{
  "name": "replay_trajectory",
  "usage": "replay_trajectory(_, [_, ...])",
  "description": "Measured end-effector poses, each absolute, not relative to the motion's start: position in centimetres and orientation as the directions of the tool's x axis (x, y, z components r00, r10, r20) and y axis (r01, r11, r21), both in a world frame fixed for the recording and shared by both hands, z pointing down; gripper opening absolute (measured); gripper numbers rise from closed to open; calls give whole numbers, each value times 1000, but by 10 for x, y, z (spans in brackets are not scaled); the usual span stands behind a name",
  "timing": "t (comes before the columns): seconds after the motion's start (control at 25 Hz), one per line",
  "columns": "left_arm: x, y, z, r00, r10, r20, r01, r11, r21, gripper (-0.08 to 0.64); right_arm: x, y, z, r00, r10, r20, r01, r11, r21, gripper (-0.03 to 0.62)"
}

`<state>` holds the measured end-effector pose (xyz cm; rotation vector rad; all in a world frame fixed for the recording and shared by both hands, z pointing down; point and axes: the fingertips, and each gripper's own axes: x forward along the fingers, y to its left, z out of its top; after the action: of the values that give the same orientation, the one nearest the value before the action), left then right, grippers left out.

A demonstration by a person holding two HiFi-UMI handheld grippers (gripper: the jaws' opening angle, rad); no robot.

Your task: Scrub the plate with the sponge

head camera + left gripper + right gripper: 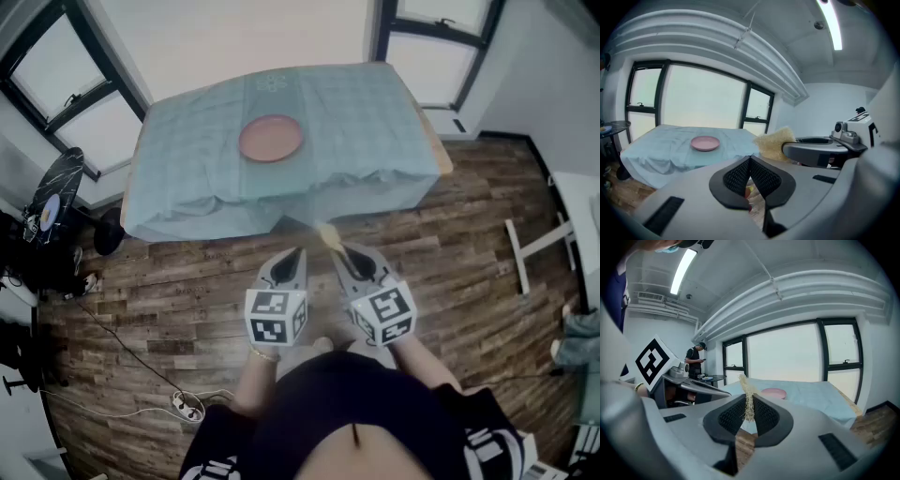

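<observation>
A pink plate point(271, 138) lies on the table under a light blue cloth point(366, 122); it also shows as the plate point(705, 143) in the left gripper view and the plate point(773, 393) in the right gripper view. My right gripper point(335, 247) is shut on a thin yellow sponge point(328, 236), held edge-on as the sponge point(748, 397) between its jaws. From the left gripper view the sponge point(774, 144) sticks out of the right gripper. My left gripper point(298, 254) is shut with nothing in it. Both hang over the floor, short of the table.
Wooden floor point(187, 291) lies between me and the table. A round dark side table point(52, 192) with items stands at the left, cables point(183, 403) run over the floor. A person point(695, 359) stands far off by the windows.
</observation>
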<state>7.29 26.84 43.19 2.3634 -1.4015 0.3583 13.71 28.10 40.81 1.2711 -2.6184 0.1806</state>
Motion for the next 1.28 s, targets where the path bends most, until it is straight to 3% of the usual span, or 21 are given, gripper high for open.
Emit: replay_trajectory(1.28, [41, 276, 431, 497, -784, 372, -867, -430, 252, 11, 101, 305, 388, -627, -750, 211, -770, 638, -20, 38])
